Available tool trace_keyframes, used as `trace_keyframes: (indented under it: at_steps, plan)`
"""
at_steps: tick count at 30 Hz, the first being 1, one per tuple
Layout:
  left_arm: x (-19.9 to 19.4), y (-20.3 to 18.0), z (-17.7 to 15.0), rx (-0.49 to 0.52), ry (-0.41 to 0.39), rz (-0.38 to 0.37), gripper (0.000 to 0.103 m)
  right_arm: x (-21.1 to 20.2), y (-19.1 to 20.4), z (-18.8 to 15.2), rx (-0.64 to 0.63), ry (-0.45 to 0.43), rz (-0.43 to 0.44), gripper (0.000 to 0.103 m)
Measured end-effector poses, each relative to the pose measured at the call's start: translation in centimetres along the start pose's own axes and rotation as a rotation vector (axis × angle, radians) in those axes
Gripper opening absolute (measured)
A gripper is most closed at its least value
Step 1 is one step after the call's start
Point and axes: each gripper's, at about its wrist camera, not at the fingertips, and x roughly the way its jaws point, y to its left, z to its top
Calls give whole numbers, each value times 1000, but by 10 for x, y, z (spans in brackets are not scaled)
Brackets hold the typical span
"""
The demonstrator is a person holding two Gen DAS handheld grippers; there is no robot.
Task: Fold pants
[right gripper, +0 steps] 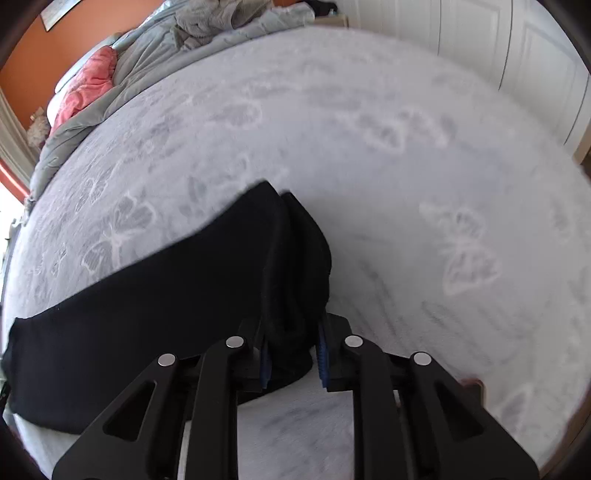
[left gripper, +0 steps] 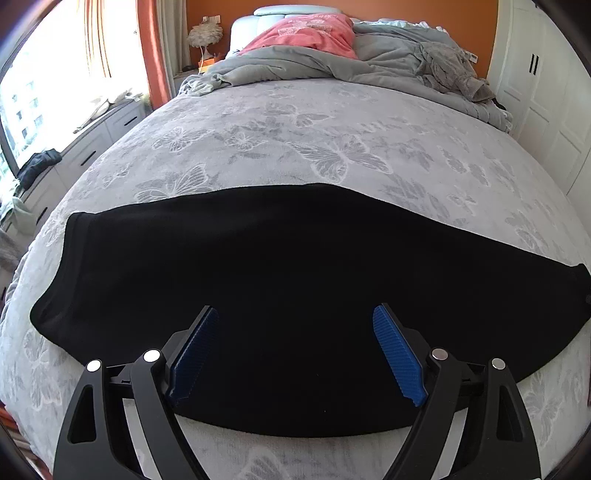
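Black pants (left gripper: 258, 280) lie flat across the near part of a bed, spread left to right. My left gripper (left gripper: 295, 321) is open with blue pads (left gripper: 195, 350) wide apart, hovering over the pants' near edge and holding nothing. In the right wrist view the pants (right gripper: 166, 306) stretch away to the left. My right gripper (right gripper: 293, 332) is shut on the right end of the pants, which bunches up and lifts between the pads (right gripper: 322, 350).
The bed has a grey butterfly-print cover (left gripper: 332, 129). A crumpled grey duvet (left gripper: 388, 55) and a pink pillow (left gripper: 306, 33) lie at the head. A white dresser (left gripper: 92, 144) stands left, white wardrobe doors (right gripper: 498, 44) right.
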Motion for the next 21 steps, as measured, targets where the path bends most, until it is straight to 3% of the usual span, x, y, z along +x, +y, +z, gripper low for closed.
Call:
trace_keyframes:
  at_steps: [8,13,21]
  plan:
    - [-25,12,-8,19,-25,-13,83,-131,145,12,-135,-189,263,17]
    - [-45,34,-12,-12,-52,-23,83,-187,245,3,-243,-253,415,17]
    - [-67,76,-20,-63,-68,-19,83,-191,389,-44,-406,-184,552,18]
